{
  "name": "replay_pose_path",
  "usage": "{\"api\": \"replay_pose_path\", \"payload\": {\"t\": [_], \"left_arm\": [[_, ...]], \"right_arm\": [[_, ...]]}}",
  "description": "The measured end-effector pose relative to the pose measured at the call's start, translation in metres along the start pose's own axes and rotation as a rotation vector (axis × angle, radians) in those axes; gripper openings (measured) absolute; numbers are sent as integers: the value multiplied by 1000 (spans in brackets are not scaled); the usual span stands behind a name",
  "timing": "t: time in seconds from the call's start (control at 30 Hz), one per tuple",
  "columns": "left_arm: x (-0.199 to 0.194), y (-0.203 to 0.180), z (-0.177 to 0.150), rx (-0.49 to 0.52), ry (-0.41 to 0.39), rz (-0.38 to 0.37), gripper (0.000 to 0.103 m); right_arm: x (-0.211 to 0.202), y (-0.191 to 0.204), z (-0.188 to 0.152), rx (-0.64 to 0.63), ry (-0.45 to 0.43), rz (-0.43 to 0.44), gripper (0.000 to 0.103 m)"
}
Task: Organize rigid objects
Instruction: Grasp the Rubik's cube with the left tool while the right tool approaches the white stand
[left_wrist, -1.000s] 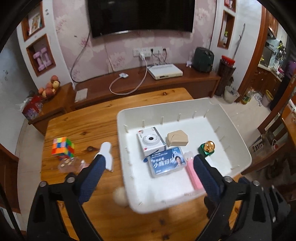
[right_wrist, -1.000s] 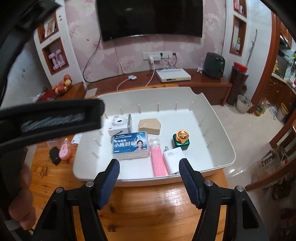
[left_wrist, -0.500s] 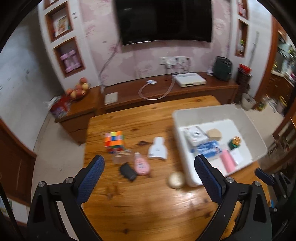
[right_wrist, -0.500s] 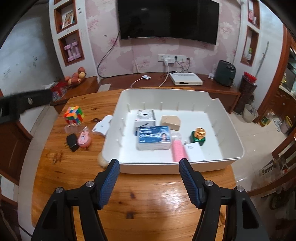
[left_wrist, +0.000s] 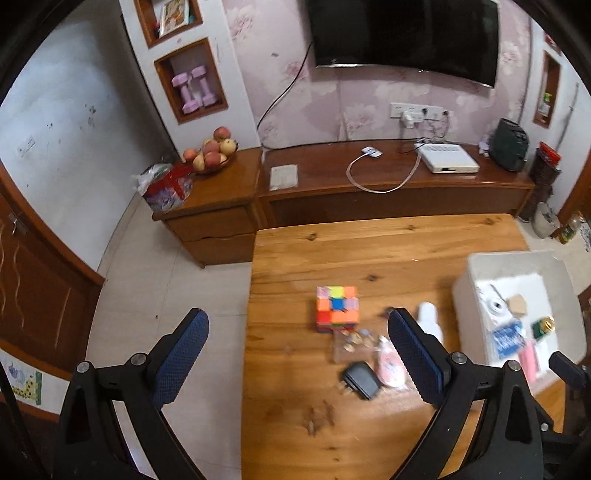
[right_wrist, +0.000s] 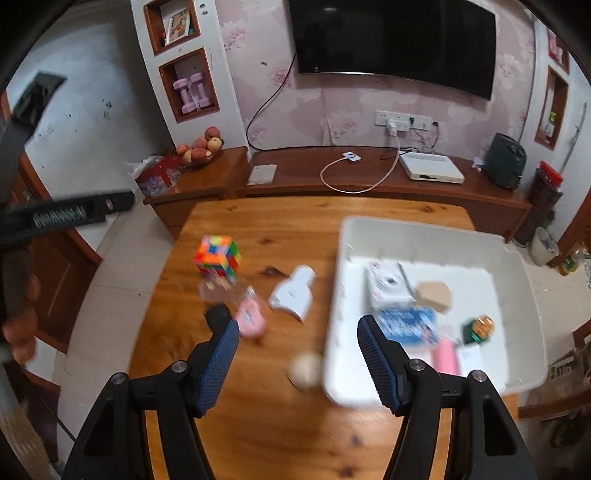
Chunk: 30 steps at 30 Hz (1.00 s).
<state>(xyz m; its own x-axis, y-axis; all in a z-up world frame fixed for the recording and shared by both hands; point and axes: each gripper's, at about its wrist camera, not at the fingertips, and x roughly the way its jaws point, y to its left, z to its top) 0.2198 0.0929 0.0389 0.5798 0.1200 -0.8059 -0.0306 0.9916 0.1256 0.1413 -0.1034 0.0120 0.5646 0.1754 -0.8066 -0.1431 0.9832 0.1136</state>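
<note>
Both views swung leftward off white bin (right_wrist: 424, 236) toward loose items on table (right_wrist: 280, 406). Left gripper (left_wrist: 297, 356) held wide open, empty; right gripper (right_wrist: 297, 363) also spread, nothing clamped. Bin already part filled: camera, blue box, pink bar. Left outside: colour cube (right_wrist: 217, 256), white device (right_wrist: 295, 291), black plug (left_wrist: 360, 380), pink item (right_wrist: 250, 319), round ball (right_wrist: 304, 369). White device's long axis diagonal, narrow end pointed toward far right.

A home living room: wall television (right_wrist: 391, 40), fruit bowl (left_wrist: 211, 153), wooden table (right_wrist: 295, 236).
</note>
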Motion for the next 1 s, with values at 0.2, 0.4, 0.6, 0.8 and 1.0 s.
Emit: {"api": "replay_pose_path", "payload": {"t": [0.2, 0.4, 0.6, 0.8, 1.0], "left_arm": [[69, 3, 12, -21, 83, -2, 98], [129, -10, 5, -23, 187, -30, 98], [165, -22, 3, -35, 260, -69, 98], [191, -31, -1, -54, 312, -112, 98], [207, -36, -11, -44, 333, -93, 97]], "right_arm": [[60, 16, 39, 81, 88, 18, 68], [127, 26, 47, 96, 187, -45, 68], [175, 29, 39, 103, 262, -79, 68], [202, 26, 33, 116, 304, -119, 68], [216, 23, 28, 130, 338, -141, 68]]}}
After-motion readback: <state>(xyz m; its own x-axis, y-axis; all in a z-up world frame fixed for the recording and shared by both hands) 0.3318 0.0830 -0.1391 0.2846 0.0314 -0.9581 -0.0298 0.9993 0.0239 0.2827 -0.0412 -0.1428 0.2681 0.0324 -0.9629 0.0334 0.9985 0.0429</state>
